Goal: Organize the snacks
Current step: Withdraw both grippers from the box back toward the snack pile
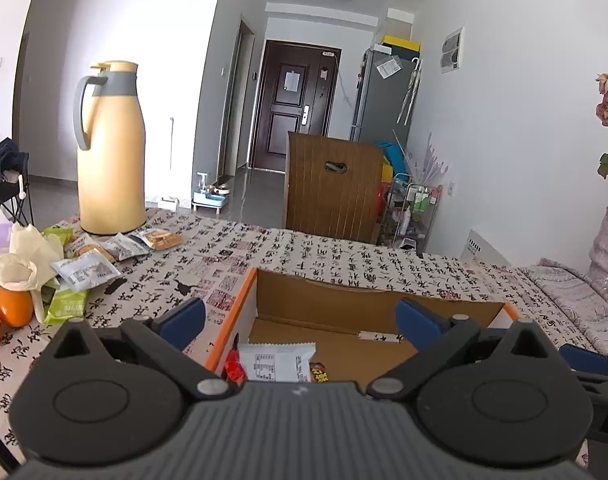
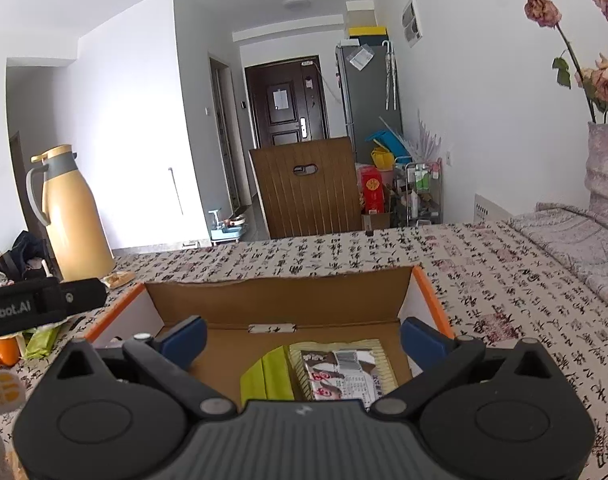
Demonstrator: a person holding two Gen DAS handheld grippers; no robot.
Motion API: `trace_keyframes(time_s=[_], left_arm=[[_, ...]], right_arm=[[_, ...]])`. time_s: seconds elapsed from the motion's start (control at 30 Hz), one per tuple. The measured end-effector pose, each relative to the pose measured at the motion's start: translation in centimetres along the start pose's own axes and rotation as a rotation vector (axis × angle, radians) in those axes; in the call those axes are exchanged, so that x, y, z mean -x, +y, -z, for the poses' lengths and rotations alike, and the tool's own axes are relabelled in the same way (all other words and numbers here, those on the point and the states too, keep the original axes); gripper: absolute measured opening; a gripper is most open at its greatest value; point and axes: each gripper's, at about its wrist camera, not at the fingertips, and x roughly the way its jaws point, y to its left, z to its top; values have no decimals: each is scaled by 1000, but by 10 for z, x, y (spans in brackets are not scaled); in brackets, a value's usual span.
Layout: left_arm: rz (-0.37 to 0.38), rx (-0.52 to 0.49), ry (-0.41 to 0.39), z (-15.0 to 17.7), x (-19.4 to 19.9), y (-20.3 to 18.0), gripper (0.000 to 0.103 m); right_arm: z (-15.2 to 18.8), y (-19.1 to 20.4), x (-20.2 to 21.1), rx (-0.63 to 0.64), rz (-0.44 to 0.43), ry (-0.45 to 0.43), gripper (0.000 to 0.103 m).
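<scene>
Holding snack packets (image 2: pixel 336 372): cardboard box (image 2: pixel 279 300)

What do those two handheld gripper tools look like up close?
Both the left gripper and right gripper are black plastic with ribbed grey bodies, round pivot discs, silver pins and blue finger pads. One carries a black strap with white lettering.

A yellow thermos (image 1: pixel 111 152) stands near two oranges (image 1: pixel 11 307).

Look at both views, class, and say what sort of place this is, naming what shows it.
Most likely a small flat's living and dining area: a table with a printed cloth, a front door down a short hallway, a fridge beside it, and a thermos jug.
</scene>
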Motion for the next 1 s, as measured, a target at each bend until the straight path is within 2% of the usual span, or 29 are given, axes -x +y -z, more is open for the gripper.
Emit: trace_keyframes(time_s=[0.67,1.0], left_arm=[[40,-4,-75,-17,66,-6,103],[51,-32,-72,3,108,5,103]], right_arm=[[-12,11,63,47,11,-49,103],[18,0,107,23,4,-32,103]])
